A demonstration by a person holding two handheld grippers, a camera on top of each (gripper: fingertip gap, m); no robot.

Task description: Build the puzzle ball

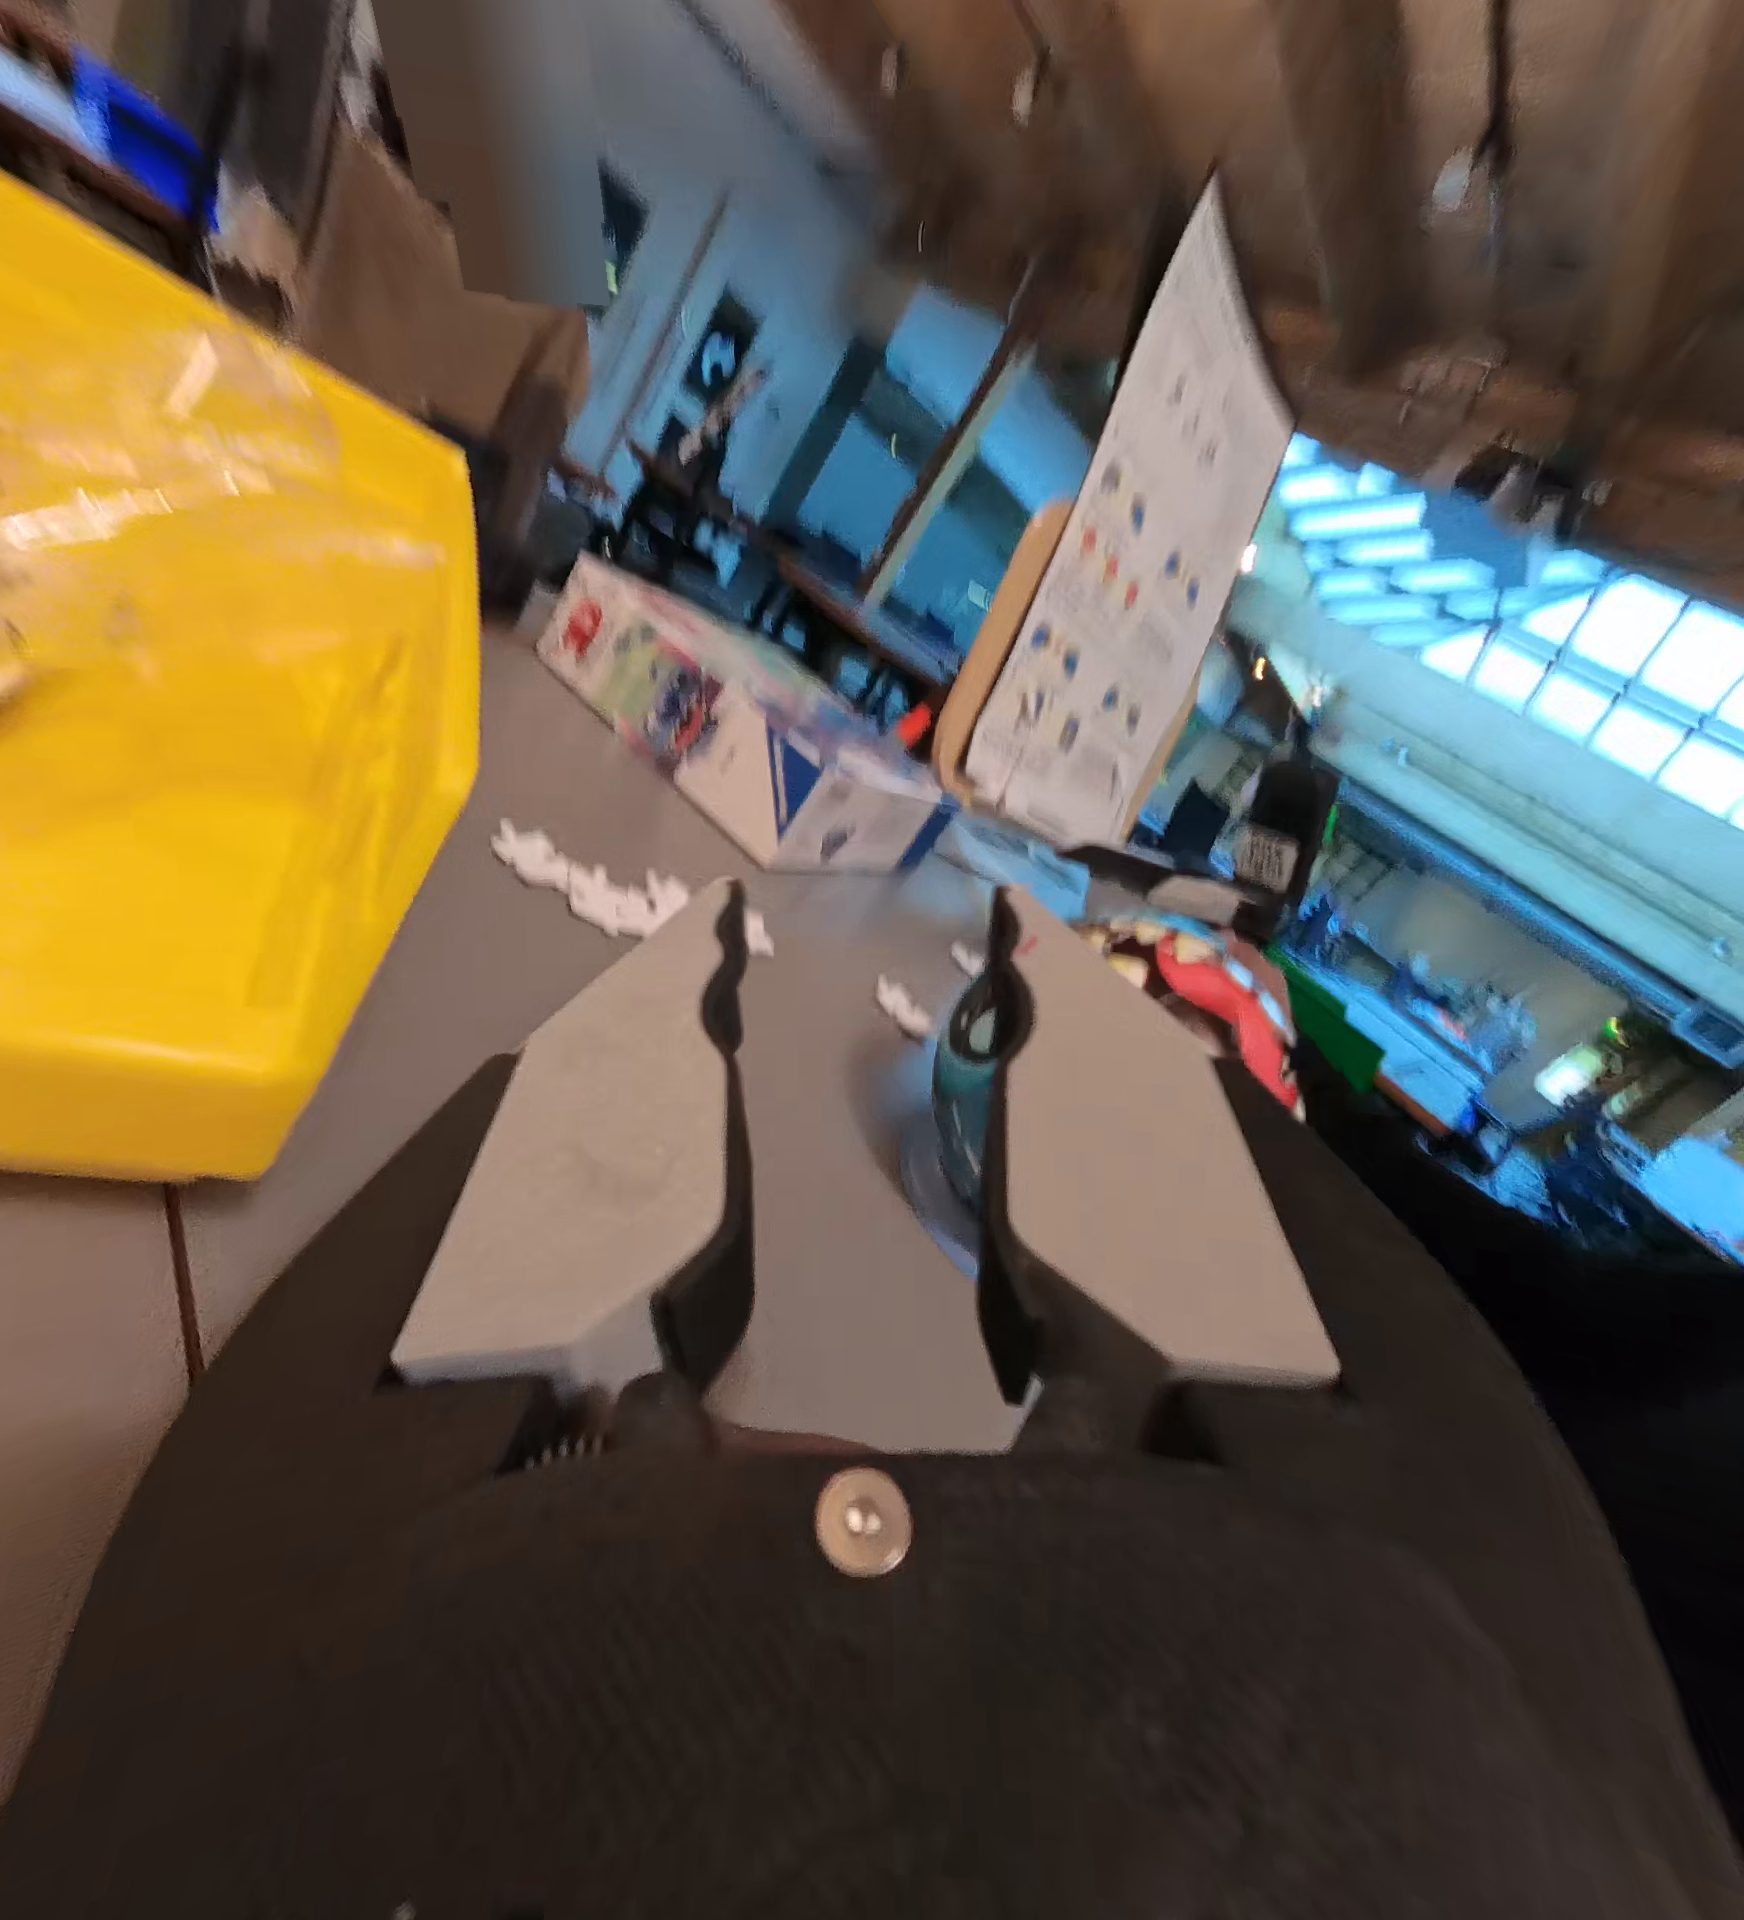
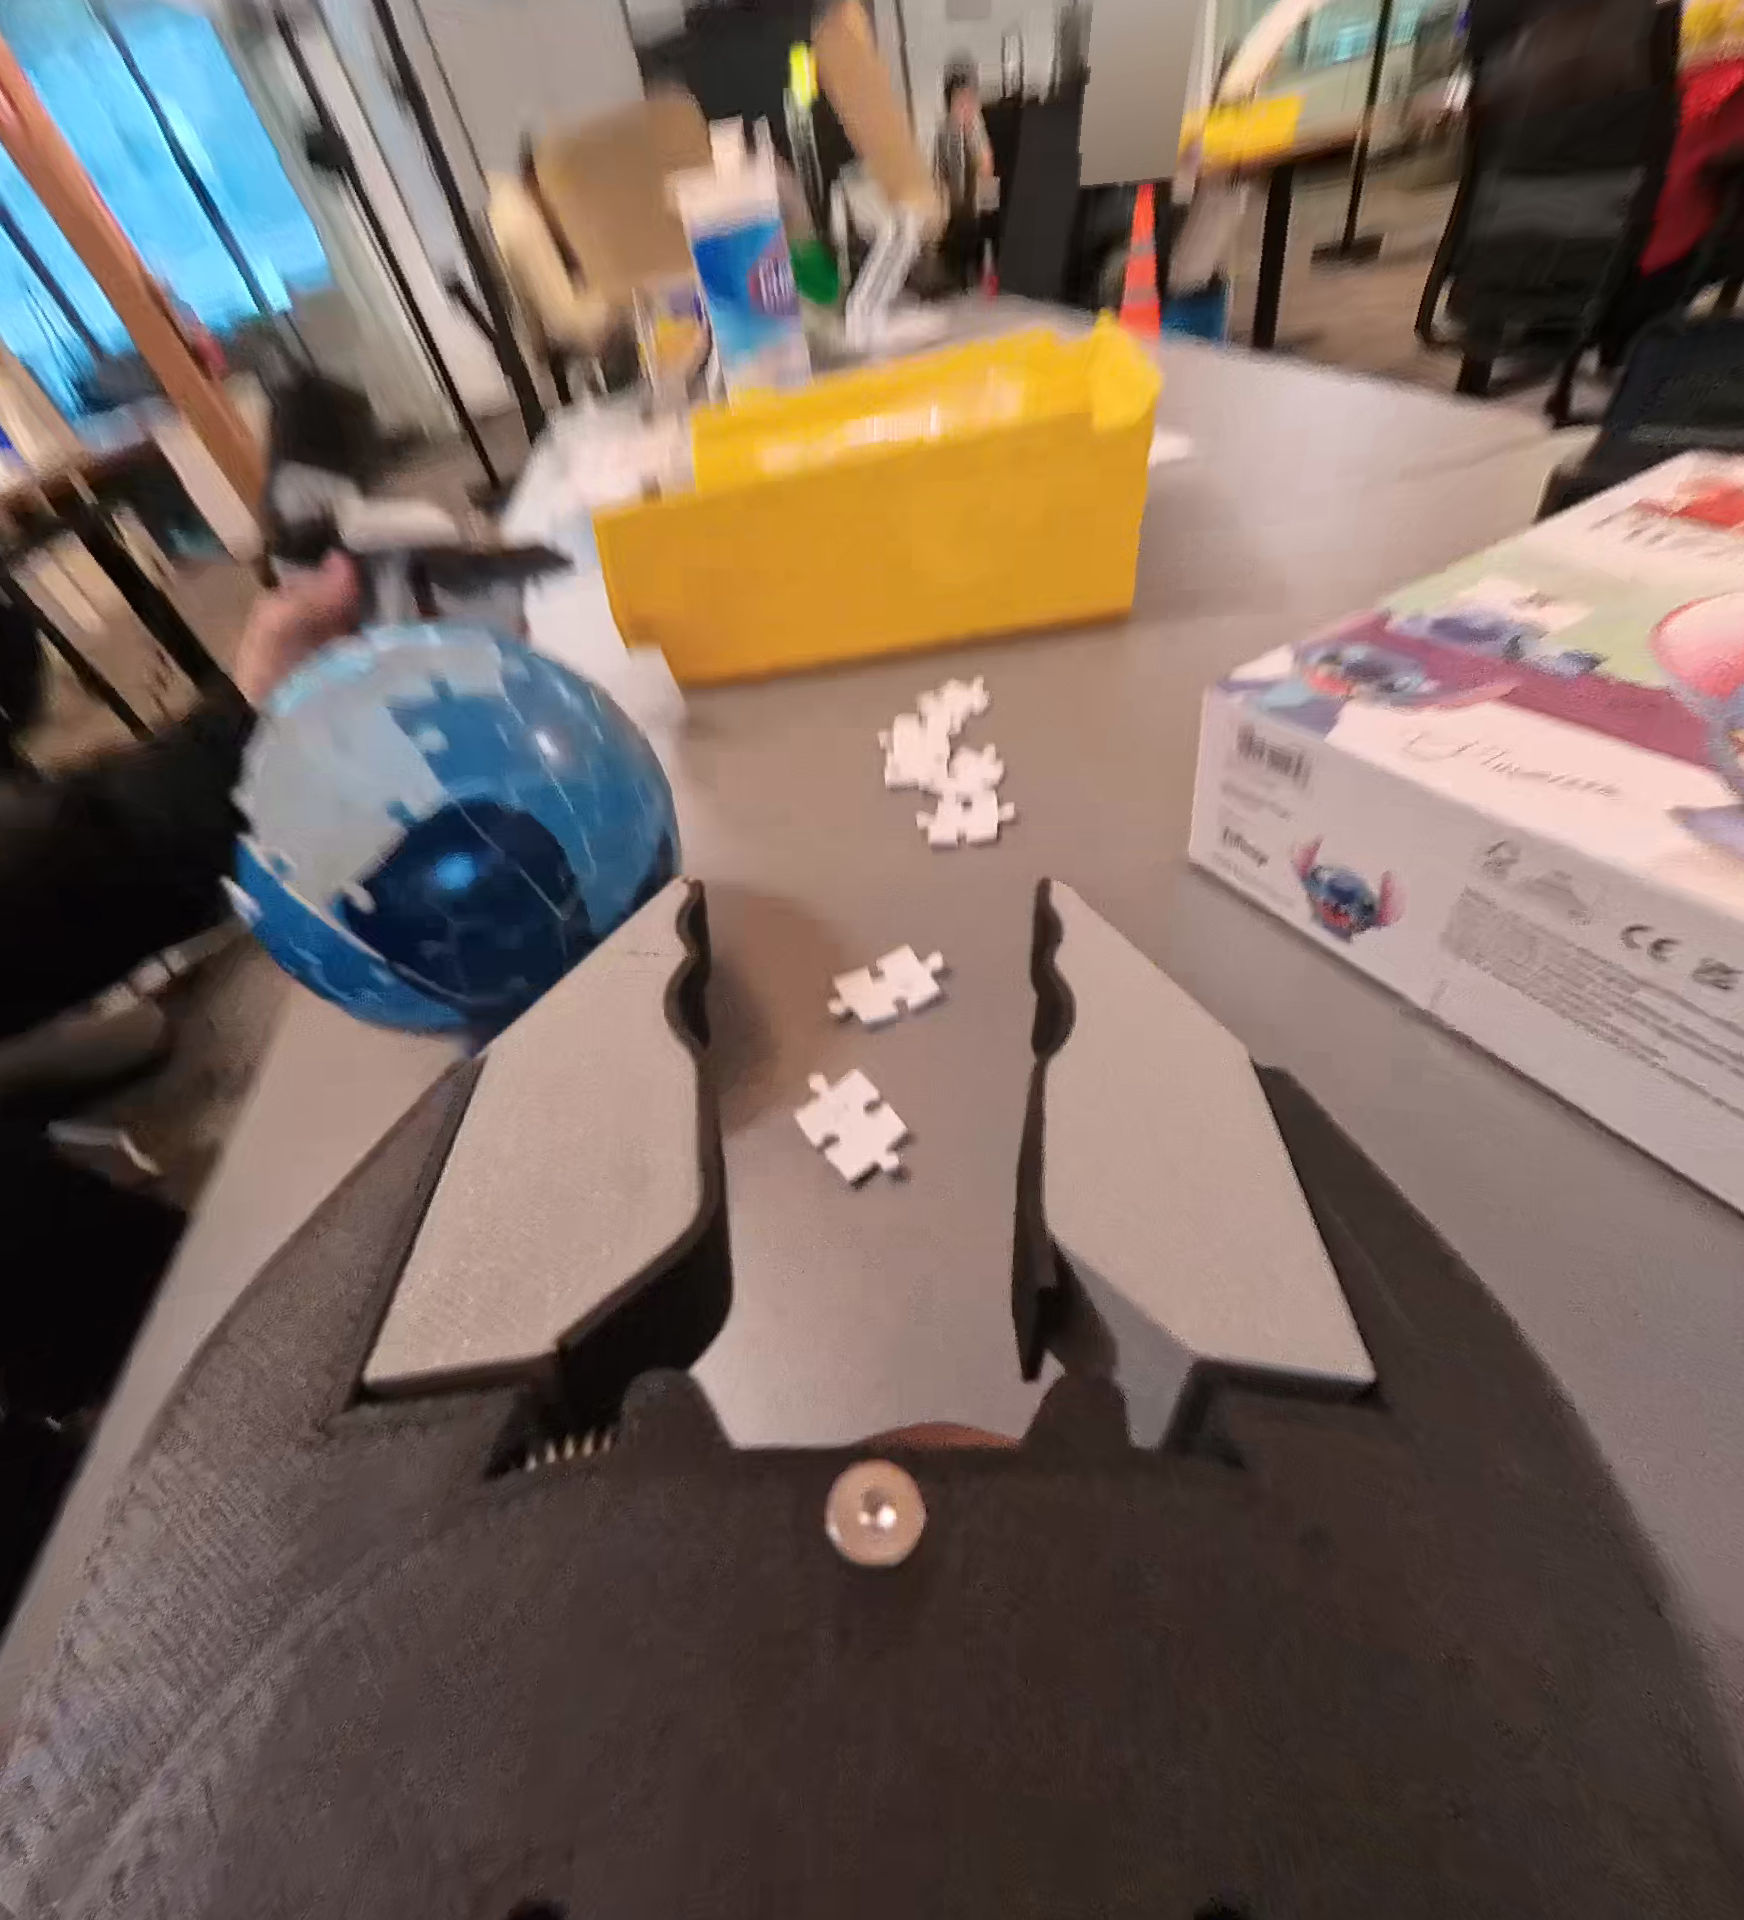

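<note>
Grey surface [image 2: 1107, 727], blurred from motion, carrying white pieces [image 2: 852, 1127], a yellow bin [image 2: 878, 561] and a printed box [image 2: 1522, 862]. Right gripper [image 2: 868, 904] low over the surface, fingers spread wide, nothing between them; two loose pieces directly in the gap, one nearer and one just beyond, a small heap farther on near the bin. Half-built blue ball [image 2: 452, 831] at the left edge of the surface, partly off it, seemingly held from behind by a hand [image 2: 296, 618] with the other gripper; whether the ball touches the surface, cannot tell. Left gripper [image 1: 863, 925] tilted, fingers also apart and holding nothing visible; a teal object [image 1: 961, 1091] beside its right finger, too blurred to name. Next step probably picking one piece. Risks: pieces flat and thin, so fingers closing too high only push the piece along the smooth surface; closing on the two near pieces together, since they lie close. Ball open on one side and near the edge, so a hard push when fitting a piece could crack the shell apart or roll it off.
</note>
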